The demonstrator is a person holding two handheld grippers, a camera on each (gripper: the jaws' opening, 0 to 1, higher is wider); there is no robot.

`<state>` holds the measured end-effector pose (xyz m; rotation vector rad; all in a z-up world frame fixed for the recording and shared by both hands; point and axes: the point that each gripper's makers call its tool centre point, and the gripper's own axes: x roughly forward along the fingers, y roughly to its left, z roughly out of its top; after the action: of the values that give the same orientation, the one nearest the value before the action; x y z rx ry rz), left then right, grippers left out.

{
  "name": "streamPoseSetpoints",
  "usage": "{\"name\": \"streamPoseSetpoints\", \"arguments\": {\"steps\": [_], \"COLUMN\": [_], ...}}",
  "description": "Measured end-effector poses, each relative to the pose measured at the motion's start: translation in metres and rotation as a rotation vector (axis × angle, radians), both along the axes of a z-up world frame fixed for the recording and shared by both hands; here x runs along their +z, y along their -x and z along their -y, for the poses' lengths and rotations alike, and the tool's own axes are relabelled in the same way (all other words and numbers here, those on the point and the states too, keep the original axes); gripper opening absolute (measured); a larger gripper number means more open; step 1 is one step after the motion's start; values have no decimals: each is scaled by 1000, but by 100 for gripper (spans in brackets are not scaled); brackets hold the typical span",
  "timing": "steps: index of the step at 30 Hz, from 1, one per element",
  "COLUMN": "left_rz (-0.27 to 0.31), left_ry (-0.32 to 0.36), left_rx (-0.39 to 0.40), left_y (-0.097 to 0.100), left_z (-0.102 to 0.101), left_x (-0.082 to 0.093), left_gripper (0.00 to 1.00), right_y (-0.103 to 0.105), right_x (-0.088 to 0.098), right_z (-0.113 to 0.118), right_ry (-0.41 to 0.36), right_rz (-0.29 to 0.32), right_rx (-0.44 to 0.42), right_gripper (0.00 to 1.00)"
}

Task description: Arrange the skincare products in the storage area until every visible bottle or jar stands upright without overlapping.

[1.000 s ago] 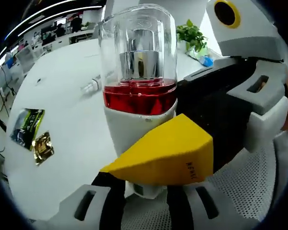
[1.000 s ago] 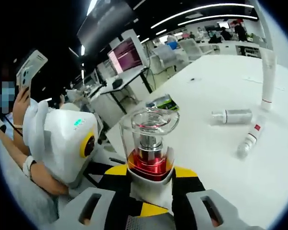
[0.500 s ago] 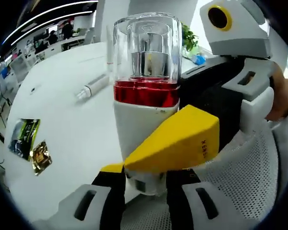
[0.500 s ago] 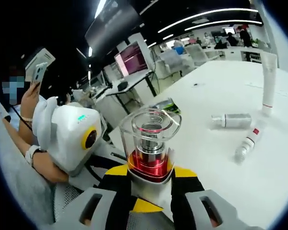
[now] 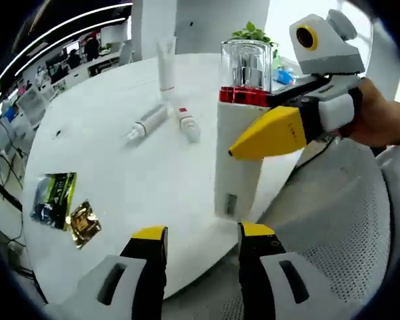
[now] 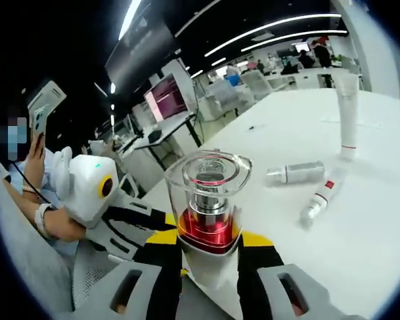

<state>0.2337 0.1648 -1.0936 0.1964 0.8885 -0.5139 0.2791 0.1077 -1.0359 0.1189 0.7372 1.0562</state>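
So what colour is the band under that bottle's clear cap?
Red band, above a white body; the left gripper view shows it best.

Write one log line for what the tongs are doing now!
right tongs: shut on pump bottle | left tongs: open | bottle: upright, table edge

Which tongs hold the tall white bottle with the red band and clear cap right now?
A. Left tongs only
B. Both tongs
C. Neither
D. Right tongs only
D. In the left gripper view the right tongs clamp the bottle, while the left tongs stand open, clear of it.
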Motion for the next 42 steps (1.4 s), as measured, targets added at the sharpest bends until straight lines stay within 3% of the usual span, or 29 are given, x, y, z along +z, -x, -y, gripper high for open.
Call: {"name": "streamPoseSetpoints", "arguments": {"steps": [6, 9, 11, 14, 18, 42], "left_rz": [-14, -17, 10, -27, -7, -73], "left_ry": [-81, -96, -128, -186, -169, -197], "left_rx": [-13, -17, -59, -116, -125, -167], "left_y": [11, 13, 13, 20, 19, 28], "left_z": [-21, -20, -16, -15, -12, -20], "left_x": [-15, -19, -21, -32, -29, -44], "left_gripper": [38, 40, 39, 37, 36, 32], "right_y": [-17, -25, -30, -39, -50, -122], "right_x": [-2, 0, 2, 5, 8, -2], "right_z": [17, 23, 26, 32, 40, 82], "right_ry": [6, 17, 24, 30, 36, 101], "right_rz": [5, 16, 22, 36, 49, 84], "right_rx": [-54, -67, -74, -89, -110, -300], "right_gripper": [24, 24, 24, 24, 24, 24]}}
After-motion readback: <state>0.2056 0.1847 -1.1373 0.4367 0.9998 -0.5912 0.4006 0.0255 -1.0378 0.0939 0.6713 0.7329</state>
